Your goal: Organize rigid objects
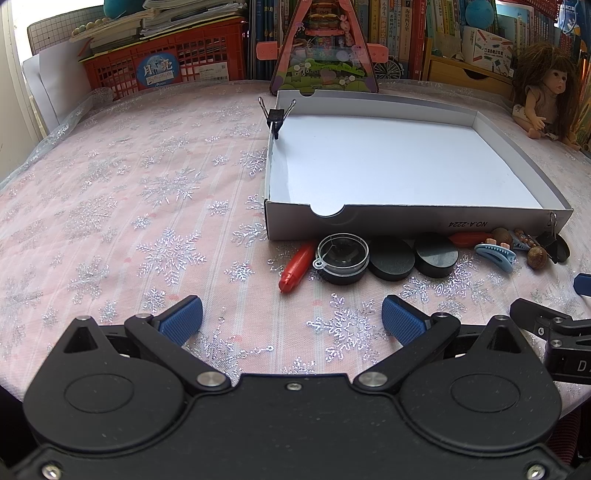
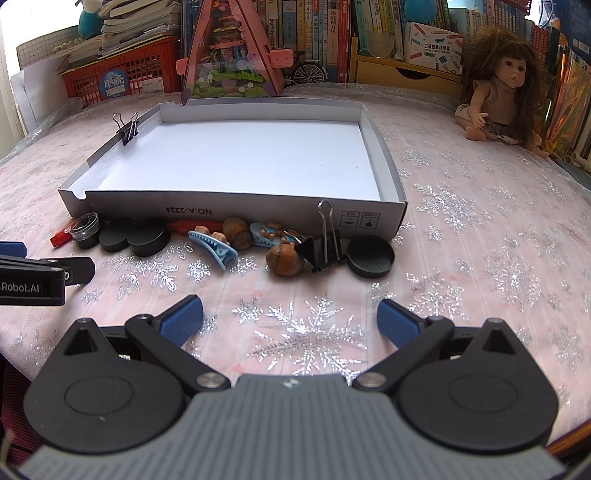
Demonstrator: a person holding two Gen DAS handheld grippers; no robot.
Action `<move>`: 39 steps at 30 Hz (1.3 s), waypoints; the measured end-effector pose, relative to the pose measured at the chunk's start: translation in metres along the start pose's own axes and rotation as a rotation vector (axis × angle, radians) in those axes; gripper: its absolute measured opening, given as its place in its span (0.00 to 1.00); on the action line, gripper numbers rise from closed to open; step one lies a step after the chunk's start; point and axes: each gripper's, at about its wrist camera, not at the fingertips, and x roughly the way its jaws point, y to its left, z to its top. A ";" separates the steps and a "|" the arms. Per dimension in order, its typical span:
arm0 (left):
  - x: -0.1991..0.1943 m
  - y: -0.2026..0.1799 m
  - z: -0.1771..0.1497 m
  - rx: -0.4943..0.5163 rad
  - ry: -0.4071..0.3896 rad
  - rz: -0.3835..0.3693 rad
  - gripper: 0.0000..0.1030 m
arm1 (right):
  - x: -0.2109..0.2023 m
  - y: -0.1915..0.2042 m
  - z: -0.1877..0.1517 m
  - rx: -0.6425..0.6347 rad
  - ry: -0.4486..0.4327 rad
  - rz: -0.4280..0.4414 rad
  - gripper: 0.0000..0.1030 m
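Observation:
A shallow white cardboard tray (image 1: pixel 406 218) (image 2: pixel 236 216) lies on the table, empty inside, with a black binder clip (image 1: pixel 275 118) (image 2: pixel 127 131) on its left wall. A row of small items lies along its front wall: a red tube (image 1: pixel 297 267), a clear-lidded black case (image 1: pixel 343 258), two black discs (image 1: pixel 413 258) (image 2: pixel 135 234), blue hair clips (image 2: pixel 214 251), walnuts (image 2: pixel 284 260), a black binder clip (image 2: pixel 325 245), a black round lid (image 2: pixel 369 256). My left gripper (image 1: pixel 291 321) is open, empty, just in front of the red tube. My right gripper (image 2: pixel 290 321) is open, empty, in front of the walnuts.
A doll (image 2: pixel 498 99) sits at the back right. A red crate (image 1: pixel 162 66) with papers, a pink triangular toy house (image 1: pixel 325 48) and a bookshelf (image 2: pixel 332 33) line the back edge. The pink snowflake tablecloth (image 1: pixel 129 203) covers the table.

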 end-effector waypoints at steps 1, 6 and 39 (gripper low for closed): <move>0.000 0.001 0.000 0.001 0.000 -0.002 1.00 | 0.000 -0.001 -0.001 -0.003 -0.002 0.005 1.00; -0.002 0.003 0.001 0.006 -0.004 -0.007 1.00 | -0.003 -0.001 -0.002 -0.014 -0.013 0.019 1.00; -0.023 0.023 0.004 -0.013 -0.116 -0.112 0.26 | -0.009 -0.028 0.000 0.017 -0.210 -0.013 0.46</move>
